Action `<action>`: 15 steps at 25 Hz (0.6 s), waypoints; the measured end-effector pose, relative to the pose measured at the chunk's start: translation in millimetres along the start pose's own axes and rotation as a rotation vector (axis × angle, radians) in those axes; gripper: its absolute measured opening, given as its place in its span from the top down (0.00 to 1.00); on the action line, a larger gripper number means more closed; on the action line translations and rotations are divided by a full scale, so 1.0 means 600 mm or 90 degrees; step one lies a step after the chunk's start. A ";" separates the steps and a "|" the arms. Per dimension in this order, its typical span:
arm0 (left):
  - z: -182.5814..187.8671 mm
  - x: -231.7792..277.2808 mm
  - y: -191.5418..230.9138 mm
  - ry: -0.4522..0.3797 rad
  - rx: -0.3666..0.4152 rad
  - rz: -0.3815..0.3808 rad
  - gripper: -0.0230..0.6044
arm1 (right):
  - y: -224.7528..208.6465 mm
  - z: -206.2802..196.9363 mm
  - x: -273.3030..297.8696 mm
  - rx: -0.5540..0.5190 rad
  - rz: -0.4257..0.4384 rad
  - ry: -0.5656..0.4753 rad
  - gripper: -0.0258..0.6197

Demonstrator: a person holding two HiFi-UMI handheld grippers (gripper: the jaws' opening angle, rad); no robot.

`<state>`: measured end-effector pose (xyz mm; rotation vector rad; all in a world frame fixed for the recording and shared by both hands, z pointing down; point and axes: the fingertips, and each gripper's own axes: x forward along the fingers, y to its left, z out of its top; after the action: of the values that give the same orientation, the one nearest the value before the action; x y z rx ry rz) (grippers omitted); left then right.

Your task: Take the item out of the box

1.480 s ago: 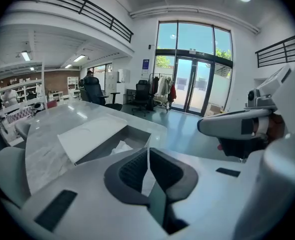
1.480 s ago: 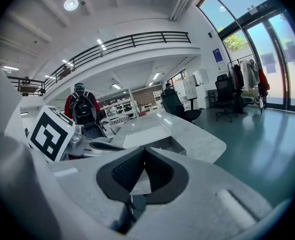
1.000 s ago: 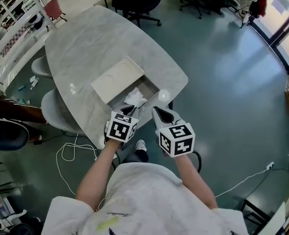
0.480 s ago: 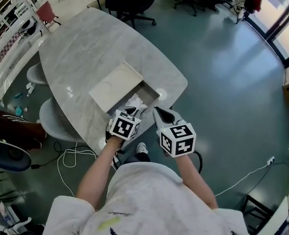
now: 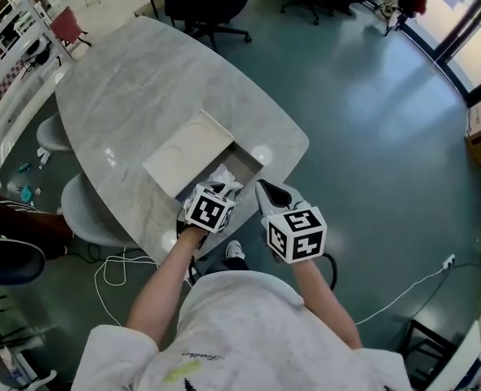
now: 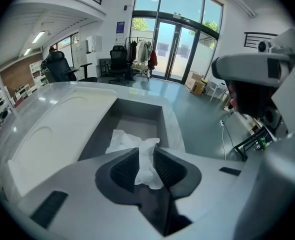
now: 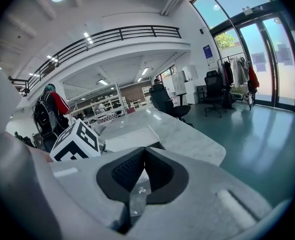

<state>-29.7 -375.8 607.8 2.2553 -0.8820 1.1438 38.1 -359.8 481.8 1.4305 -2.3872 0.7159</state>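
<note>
Jaws of the left gripper are pinched on a raised fold of the item, a crumpled white sheet or wrapper; which of the two I cannot tell. That fold stands highest, which is probably why it was chosen: it can be nipped without reaching down between the walls. The rest of the item lies on the floor of the box, so it is gripped but not yet out.

The right gripper is closed on nothing. It hangs just beside the left one, near the table edge and off the box, seemingly kept aside so the lift has a free path.

The box sits open at the near edge of the table, within easy reach. Its lid lies flat against the far-left side, inner face up, so the mouth is unobstructed. A limp sheet will likely trail and drag on the wall, so pulling up should clear it better than pulling sideways.
</note>
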 end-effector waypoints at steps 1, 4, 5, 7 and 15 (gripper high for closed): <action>-0.002 0.005 0.000 0.006 0.004 -0.002 0.85 | -0.002 0.000 0.000 0.001 -0.002 0.000 0.95; -0.006 0.024 -0.003 0.025 0.025 -0.001 0.85 | -0.014 -0.002 -0.003 0.006 -0.008 0.001 0.95; -0.006 0.030 -0.004 0.031 0.032 0.003 0.85 | -0.020 -0.005 -0.005 0.007 -0.010 0.001 0.95; -0.007 0.035 -0.002 0.038 0.037 0.011 0.85 | -0.026 -0.010 -0.005 0.011 -0.014 0.001 0.95; -0.003 0.032 -0.001 0.038 0.042 0.030 0.93 | -0.028 -0.014 -0.008 0.014 -0.009 0.002 0.95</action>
<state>-21.6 -380.4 624.9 2.2507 -0.8907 1.2721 54.8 -358.4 491.5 1.4519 -2.3724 0.7416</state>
